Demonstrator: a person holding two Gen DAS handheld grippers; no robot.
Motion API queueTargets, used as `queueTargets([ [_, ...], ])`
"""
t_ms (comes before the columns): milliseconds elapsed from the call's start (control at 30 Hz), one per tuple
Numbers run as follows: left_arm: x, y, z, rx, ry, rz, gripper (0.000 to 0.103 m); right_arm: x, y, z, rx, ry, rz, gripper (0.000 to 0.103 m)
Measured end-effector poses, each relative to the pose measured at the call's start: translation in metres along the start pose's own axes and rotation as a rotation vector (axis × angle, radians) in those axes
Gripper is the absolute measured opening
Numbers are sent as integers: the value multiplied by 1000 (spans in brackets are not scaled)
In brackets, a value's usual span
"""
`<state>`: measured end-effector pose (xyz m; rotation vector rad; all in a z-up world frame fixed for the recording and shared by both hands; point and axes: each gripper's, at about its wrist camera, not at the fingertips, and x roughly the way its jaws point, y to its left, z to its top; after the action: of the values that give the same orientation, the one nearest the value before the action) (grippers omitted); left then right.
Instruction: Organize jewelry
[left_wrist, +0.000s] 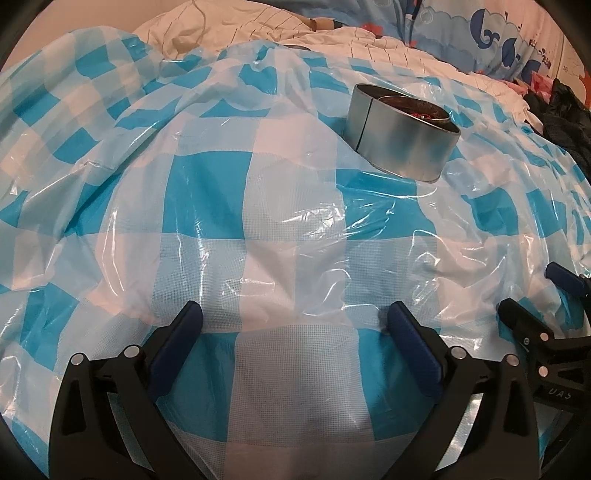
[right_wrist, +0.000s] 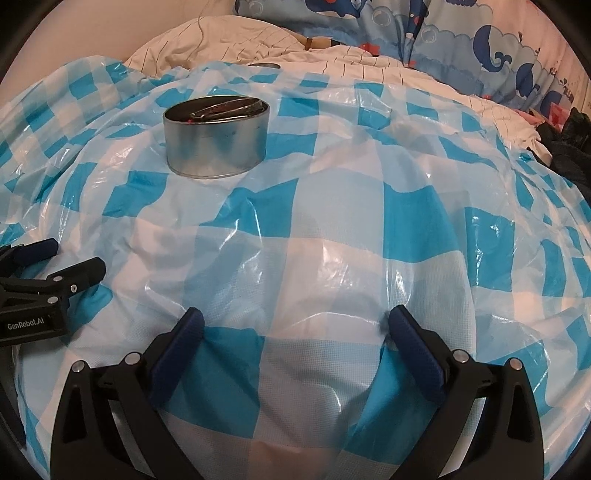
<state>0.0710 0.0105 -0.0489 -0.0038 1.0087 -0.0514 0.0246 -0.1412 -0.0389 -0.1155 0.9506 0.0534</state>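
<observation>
**Tin holds the jewelry; both grippers wait empty**

Your round metal tin (right_wrist: 216, 138) sits upright on the checkered plastic sheet (right_wrist: 332, 229) spread over the bed, lid off, with something thin and metallic plus a red glint inside; what pieces they are is too small to tell. It probably serves as the collecting pot, so it stands within reach of both hands. Your left gripper (left_wrist: 293, 317) and right gripper (right_wrist: 293, 323) rest near the sheet, fingers spread wide, holding nothing, well short of the tin
</observation>
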Motion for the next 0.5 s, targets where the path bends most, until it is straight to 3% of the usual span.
queueTargets([
  [300, 0, -1, 0, 1, 0, 2, 96, 3, 3, 2, -6, 14, -13, 96],
  [400, 2, 6, 0, -31, 8, -28, 96, 3, 4, 2, 0, 11, -5, 96],
  [500, 2, -1, 0, 2, 8, 14, 96, 3, 4, 2, -1, 12, -5, 96],
])
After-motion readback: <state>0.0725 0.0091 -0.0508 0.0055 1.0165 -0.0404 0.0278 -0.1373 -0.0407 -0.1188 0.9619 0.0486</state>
